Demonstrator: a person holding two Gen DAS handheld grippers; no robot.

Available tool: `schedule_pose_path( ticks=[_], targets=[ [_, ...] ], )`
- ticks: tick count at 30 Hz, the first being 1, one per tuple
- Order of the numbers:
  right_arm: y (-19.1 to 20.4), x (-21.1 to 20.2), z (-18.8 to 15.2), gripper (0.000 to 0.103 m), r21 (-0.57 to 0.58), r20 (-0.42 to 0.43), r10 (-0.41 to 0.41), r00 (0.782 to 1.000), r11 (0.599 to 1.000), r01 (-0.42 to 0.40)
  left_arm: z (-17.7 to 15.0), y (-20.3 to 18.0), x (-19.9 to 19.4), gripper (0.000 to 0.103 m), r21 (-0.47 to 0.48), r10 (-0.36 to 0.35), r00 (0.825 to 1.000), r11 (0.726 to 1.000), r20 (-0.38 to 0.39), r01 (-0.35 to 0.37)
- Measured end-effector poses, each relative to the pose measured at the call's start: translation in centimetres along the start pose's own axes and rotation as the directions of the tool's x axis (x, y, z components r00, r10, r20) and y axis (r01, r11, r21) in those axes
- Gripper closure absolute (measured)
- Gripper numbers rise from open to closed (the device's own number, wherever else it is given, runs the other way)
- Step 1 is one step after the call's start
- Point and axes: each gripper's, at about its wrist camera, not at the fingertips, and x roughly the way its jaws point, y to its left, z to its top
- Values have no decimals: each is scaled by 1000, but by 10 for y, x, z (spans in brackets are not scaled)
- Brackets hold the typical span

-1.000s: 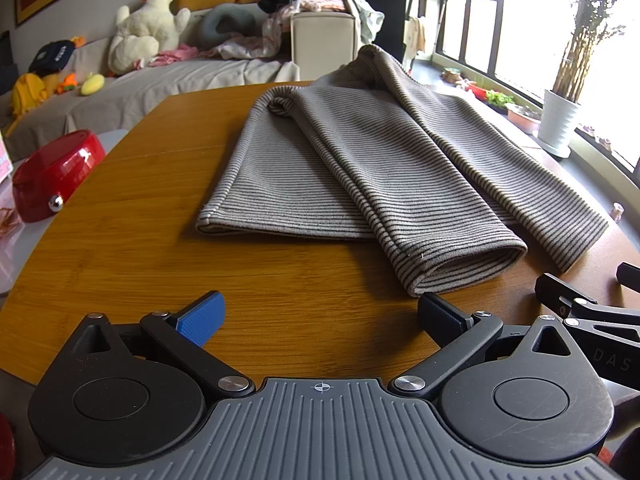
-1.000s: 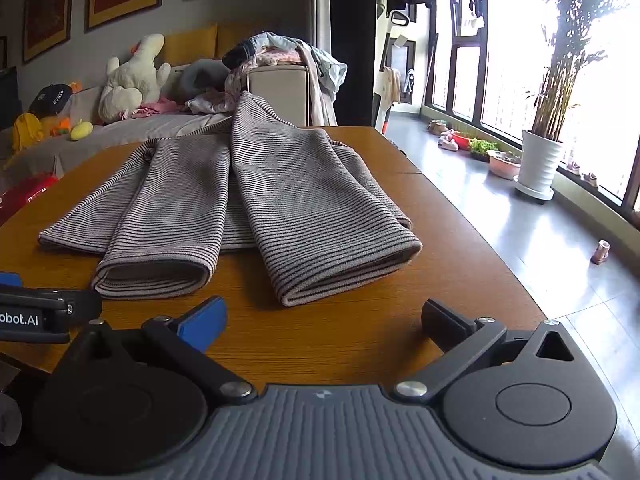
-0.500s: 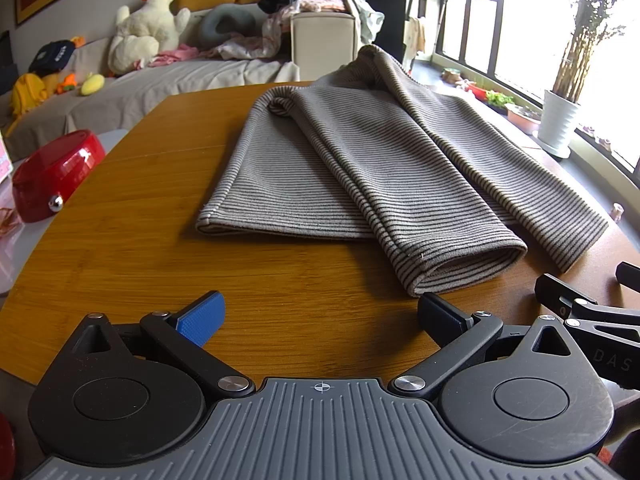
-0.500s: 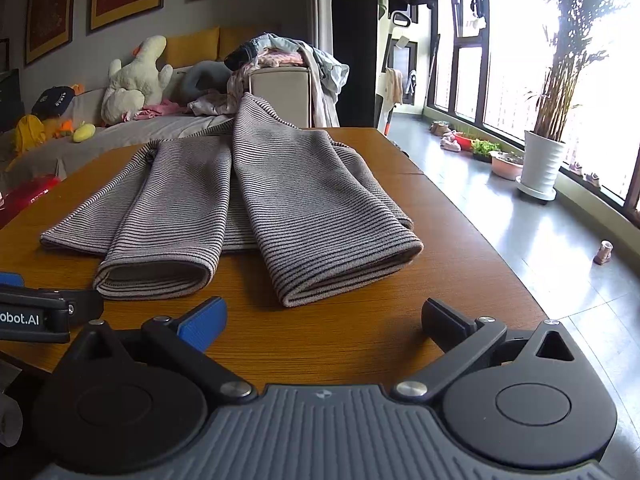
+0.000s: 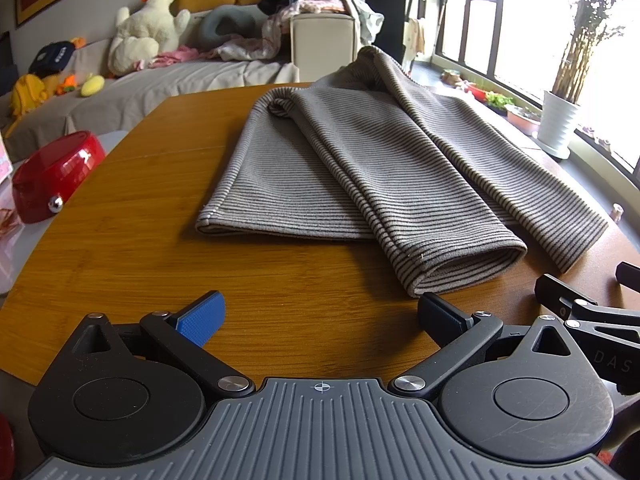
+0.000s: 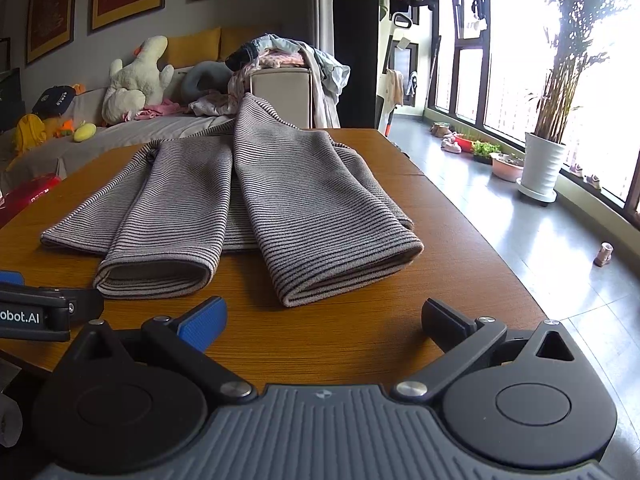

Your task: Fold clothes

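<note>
Nothing has shifted since earlier frames. Striped sweater (image 5: 372, 176) lies on wooden table (image 5: 152, 208), long axis running away; left gripper (image 5: 320, 314) and right gripper (image 6: 324, 318) gape empty, each just short of a cuff.

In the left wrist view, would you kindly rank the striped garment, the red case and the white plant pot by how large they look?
1. Striped garment
2. Red case
3. White plant pot, though it stands farther away.
</note>
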Motion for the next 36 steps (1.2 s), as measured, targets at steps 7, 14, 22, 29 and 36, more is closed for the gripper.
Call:
schedule_pose_path(
  ticks=[7,14,22,29,36],
  targets=[
    [-2,0,-1,0,-3,-5,9,1000,1000,-9,1,1,0,0,9,-7,1000,1000,0,7],
    [-37,-12,20,0,48,2,179,984,983,-179,20,24,-8,0,-28,-149,989,988,6,149],
    [-48,37,95,0,-8,147,180,973,983,-181,99,31,38,0,26,-358,934,934,18,357],
    [-38,120,137,12,78,182,203,962,972,-220,137,21,115,0,12,-339,941,941,-16,339],
    [-25,160,147,2,21,180,215,960,975,-222,150,22,149,0,89,-275,959,959,66,269]
  ],
)
